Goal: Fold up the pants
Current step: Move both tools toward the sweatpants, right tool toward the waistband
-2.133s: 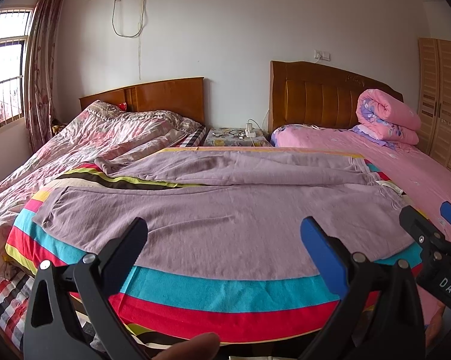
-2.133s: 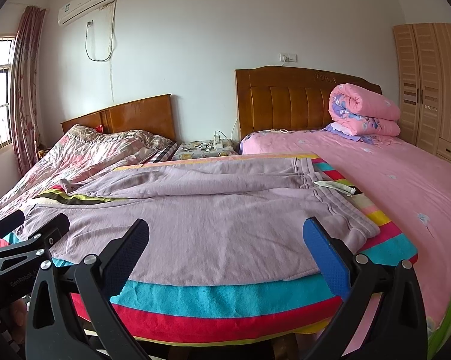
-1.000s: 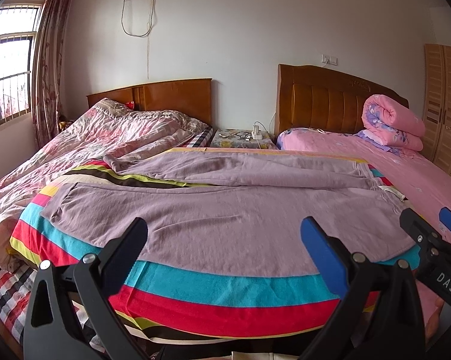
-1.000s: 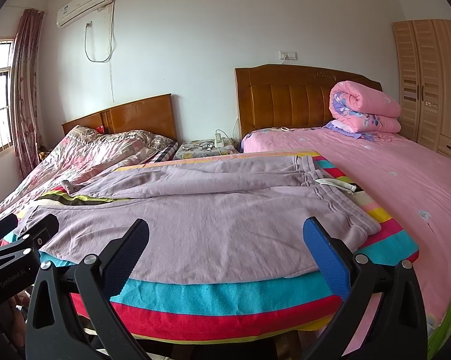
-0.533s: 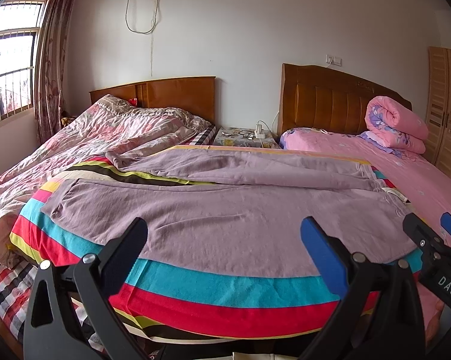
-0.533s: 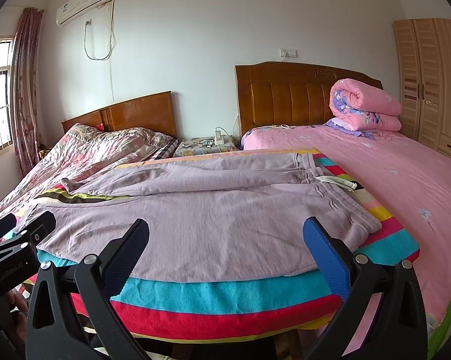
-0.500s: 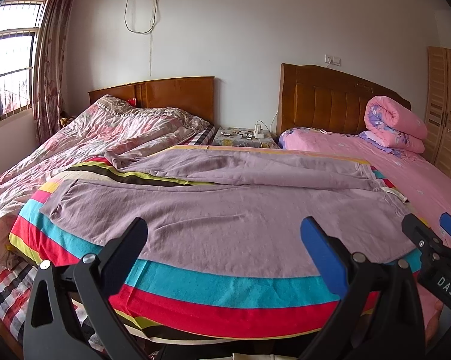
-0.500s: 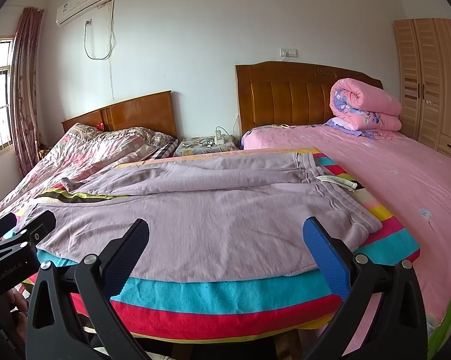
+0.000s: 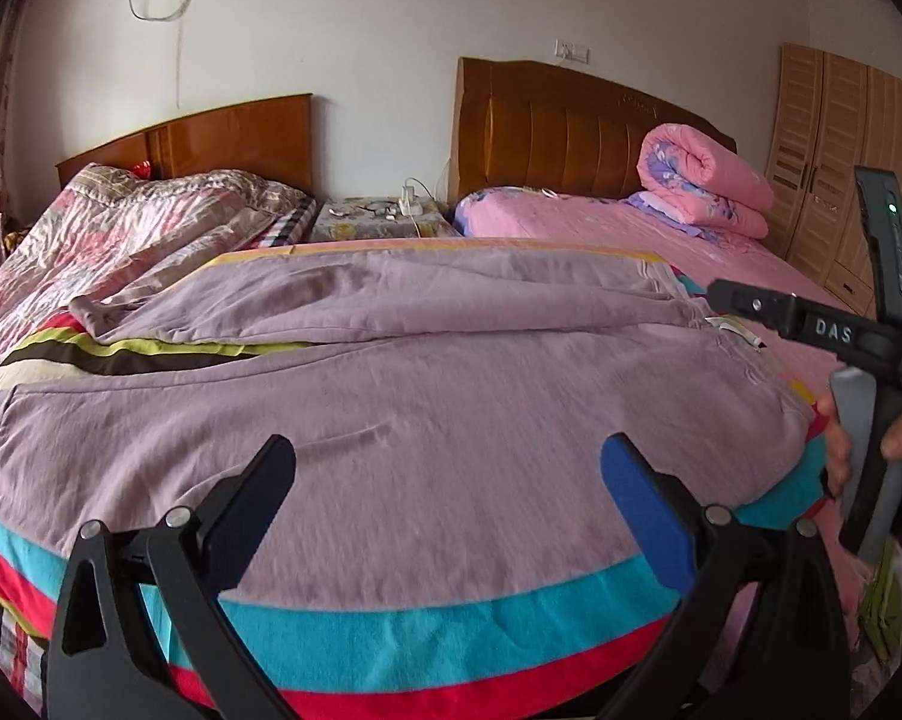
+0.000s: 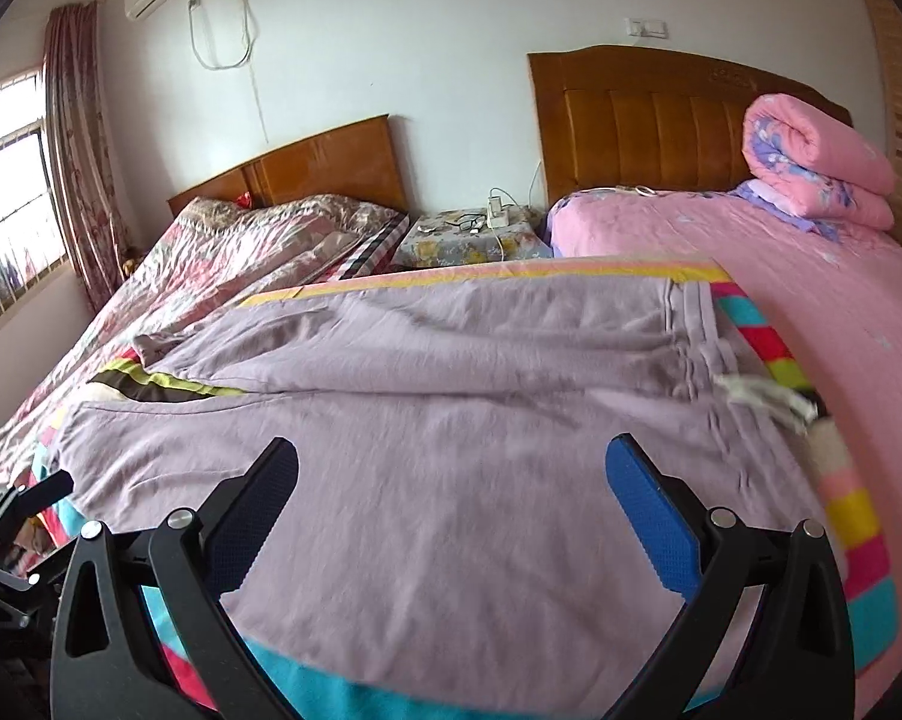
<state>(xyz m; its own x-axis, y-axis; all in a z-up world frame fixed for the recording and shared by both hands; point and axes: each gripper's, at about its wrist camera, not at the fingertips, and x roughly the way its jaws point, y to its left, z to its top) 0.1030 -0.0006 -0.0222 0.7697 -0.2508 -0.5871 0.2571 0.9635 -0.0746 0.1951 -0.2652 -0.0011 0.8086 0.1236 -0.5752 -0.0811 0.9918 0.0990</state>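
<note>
Lilac pants (image 9: 402, 414) spread flat across striped blanket (image 9: 426, 630) on bed. Left gripper (image 9: 444, 486) and right gripper (image 10: 451, 489) both gaping wide, empty, above near leg. Best pinched at hem and waistband (image 10: 691, 324) together, lifted evenly.

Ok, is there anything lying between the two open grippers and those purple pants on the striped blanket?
Nothing visible. The pants lie spread flat on the striped blanket, and both the left gripper and right gripper hover open right above the near leg, with only bare fabric in front of them.
</note>
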